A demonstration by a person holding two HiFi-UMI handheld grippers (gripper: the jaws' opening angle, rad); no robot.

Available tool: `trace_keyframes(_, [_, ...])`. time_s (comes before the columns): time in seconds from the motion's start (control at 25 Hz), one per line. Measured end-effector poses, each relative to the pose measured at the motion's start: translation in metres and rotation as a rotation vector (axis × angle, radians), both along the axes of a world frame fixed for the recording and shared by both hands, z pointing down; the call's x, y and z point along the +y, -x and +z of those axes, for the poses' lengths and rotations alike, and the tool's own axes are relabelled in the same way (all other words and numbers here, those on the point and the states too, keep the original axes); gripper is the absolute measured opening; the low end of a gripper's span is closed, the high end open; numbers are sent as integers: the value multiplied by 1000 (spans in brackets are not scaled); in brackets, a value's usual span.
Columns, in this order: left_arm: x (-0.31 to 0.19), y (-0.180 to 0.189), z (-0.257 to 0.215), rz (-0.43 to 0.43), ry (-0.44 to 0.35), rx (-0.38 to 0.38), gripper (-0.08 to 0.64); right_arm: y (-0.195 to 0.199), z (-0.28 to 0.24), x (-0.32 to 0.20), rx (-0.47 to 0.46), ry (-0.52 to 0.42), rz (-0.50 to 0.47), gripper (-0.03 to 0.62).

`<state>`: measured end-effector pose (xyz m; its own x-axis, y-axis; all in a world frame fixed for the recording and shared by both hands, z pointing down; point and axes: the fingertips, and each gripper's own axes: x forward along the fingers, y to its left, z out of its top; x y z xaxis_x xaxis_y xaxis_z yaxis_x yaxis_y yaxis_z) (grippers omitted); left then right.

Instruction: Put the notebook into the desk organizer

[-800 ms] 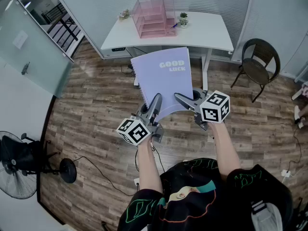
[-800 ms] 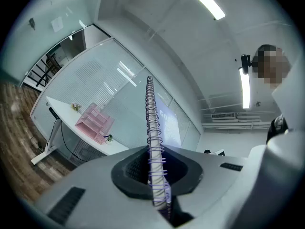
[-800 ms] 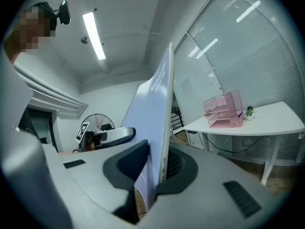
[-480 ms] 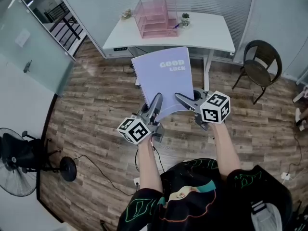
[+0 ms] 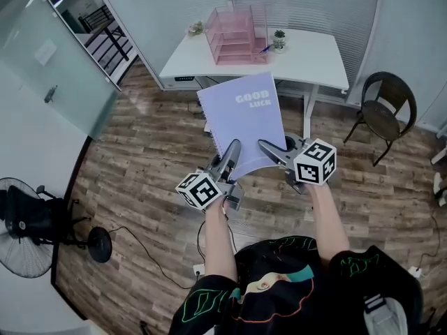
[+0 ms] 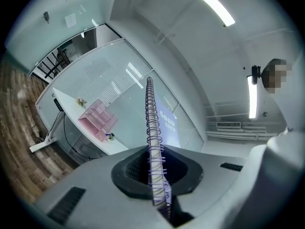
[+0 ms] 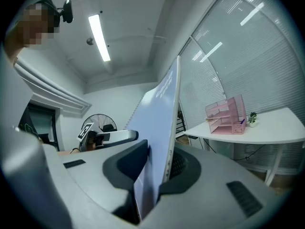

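Two grippers are clamped on one lavender notebook (image 5: 246,117): the left gripper (image 5: 232,150) is closed on its spiral-bound edge, the right gripper (image 5: 267,146) on the opposite edge of the cover. The notebook is held tilted in the air, extending forward from both sets of jaws. The pink desk organizer (image 5: 236,33) is seen well ahead of the grippers, on the white desk (image 5: 311,54); the notebook is not yet in it. Pickup is judged done; carry and insertion remain. The organizer's compartments are too small to be told apart. The notebook's near edge is hidden within the jaws.
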<state>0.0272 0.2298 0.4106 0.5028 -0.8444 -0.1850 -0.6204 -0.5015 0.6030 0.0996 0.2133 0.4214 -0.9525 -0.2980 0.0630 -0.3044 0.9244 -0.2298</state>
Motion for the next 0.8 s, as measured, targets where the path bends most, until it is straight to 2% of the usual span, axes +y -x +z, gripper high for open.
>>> trace_keyframes(0.24, [-11, 6, 6, -9, 11, 39, 25, 5, 5, -10, 3, 3, -16, 60])
trace_keyframes(0.48, [-34, 17, 9, -9, 12, 46, 25, 15, 5, -29, 3, -9, -15, 64])
trace_keyframes(0.8, [-102, 34, 23, 34, -3, 84, 26, 31, 21, -94, 21, -14, 20, 77])
